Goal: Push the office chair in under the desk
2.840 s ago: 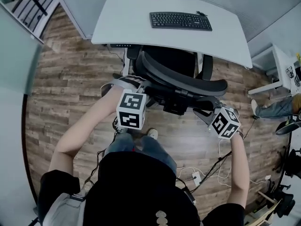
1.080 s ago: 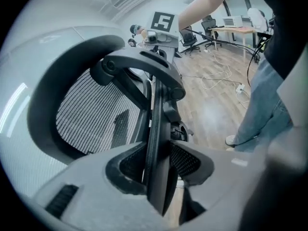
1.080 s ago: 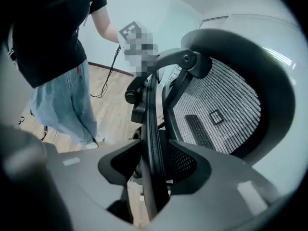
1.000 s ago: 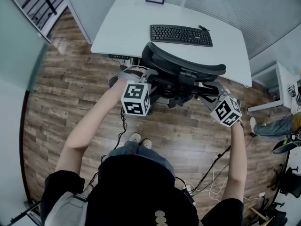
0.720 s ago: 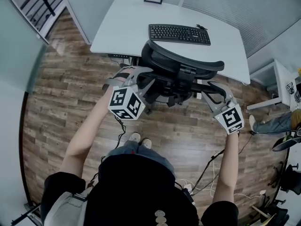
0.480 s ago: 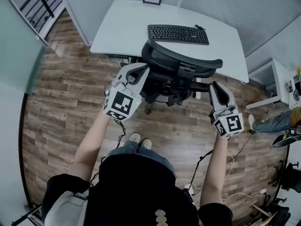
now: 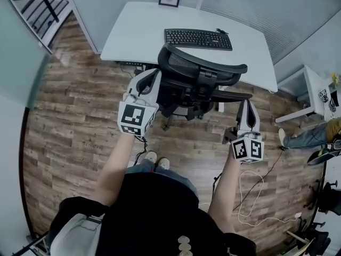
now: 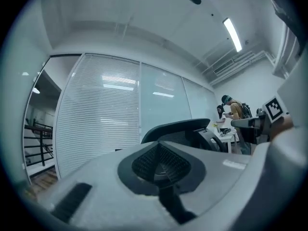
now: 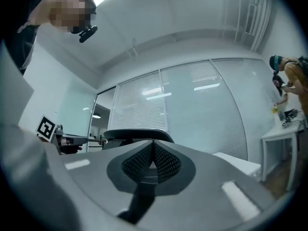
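The office chair (image 7: 198,84) is seen tucked against the near edge of the desk (image 7: 138,33), a little right of that edge's middle, with its seat hidden beneath the desktop and only its backrest (image 7: 202,64) and rear frame left out over the wooden floor (image 7: 80,116). The chair is turned to face the desk. The long axis of the curved backrest is laid roughly along the near edge, and its right end is swung slightly away from it.

Both hand-held grippers are held behind the chair and pointed at the desk, so the chair lies ahead of each and between the two. The left gripper (image 7: 151,78) is raised just beside the left end of the backrest. Whether it is touched cannot be told. The right gripper (image 7: 246,106) is kept farther back, off the right end, which makes the left hand the nearer one.

The left gripper's jaws are pressed together with nothing caught in them. The right gripper's jaws have just been closing and are likewise met on nothing.

A keyboard (image 7: 198,38) is laid near the middle of the desktop.

The push is judged all but finished. Any last shove would have to be given square to the backrest's long axis, toward the desk's far edge.
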`<state>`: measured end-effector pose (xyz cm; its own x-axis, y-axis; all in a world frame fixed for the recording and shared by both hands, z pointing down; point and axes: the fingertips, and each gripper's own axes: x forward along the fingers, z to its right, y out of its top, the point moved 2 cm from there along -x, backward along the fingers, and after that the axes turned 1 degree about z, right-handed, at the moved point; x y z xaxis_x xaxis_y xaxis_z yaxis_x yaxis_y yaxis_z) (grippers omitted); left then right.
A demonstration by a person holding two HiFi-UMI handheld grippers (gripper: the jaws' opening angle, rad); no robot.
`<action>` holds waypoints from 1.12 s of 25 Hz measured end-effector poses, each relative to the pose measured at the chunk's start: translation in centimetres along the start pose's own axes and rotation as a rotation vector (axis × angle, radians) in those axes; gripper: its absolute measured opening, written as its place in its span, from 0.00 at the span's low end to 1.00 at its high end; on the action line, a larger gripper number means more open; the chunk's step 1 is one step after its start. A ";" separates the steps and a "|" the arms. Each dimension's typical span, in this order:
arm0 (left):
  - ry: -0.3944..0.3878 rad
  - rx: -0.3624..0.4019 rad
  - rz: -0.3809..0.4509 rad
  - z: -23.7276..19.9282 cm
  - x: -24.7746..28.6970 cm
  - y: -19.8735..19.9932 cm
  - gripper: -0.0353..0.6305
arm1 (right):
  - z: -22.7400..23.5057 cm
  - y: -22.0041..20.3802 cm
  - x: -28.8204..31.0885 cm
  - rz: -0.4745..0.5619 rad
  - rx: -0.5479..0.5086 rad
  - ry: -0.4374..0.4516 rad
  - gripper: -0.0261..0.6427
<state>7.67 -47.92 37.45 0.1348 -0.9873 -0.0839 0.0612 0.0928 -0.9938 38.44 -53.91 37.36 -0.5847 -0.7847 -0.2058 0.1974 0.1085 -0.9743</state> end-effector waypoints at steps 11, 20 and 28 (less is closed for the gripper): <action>0.012 0.001 -0.035 -0.1 -1.2 -1.1 0.06 | 1.1 -0.7 -2.6 -0.004 0.021 -0.101 0.05; 0.007 -0.004 -0.055 0.1 -1.4 -1.4 0.06 | 0.8 -0.9 -2.6 -0.011 0.024 -0.110 0.05; 0.011 0.037 -0.063 0.1 -1.4 -1.5 0.06 | 0.7 -1.2 -2.4 -0.023 0.030 -0.108 0.05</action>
<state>7.48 -46.71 39.02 0.1191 -0.9926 -0.0227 0.1059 0.0354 -0.9937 40.18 -52.62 39.06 -0.5013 -0.8483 -0.1706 0.2089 0.0727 -0.9752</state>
